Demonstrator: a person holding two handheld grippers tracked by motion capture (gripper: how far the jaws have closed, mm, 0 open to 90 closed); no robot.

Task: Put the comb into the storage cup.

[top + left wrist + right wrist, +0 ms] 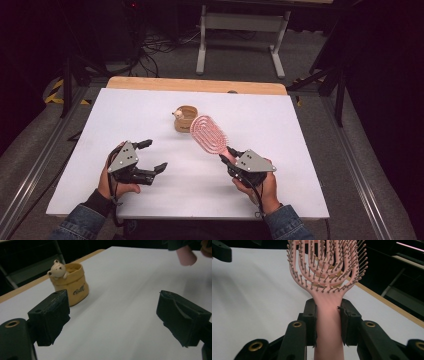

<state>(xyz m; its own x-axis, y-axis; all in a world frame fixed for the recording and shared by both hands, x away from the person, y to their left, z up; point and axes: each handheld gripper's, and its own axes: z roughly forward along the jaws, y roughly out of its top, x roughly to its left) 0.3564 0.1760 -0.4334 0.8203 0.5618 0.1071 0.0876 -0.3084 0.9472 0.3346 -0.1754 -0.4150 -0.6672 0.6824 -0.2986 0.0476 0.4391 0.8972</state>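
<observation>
A pink vented hairbrush (pixel 209 134) is held off the white table (pixel 150 110), its head pointing away toward the table's middle. My right gripper (pixel 229 156) is shut on the brush handle (pixel 328 322), a black pad pressed on each side. Just behind the brush head stands a small tan pot (pixel 185 118) with a little bear figure (pixel 58 269) on its rim. My left gripper (pixel 153 156) hovers at the front left with its jaws wide apart and nothing between them. The pot (pixel 72 286) lies ahead of its left jaw.
A strip of bare wood (pixel 195 85) runs along the table's far edge. Beyond it stand a white frame leg stand (pixel 240 35) and cables on the floor. Metal rails (pixel 45 160) flank the table on both sides.
</observation>
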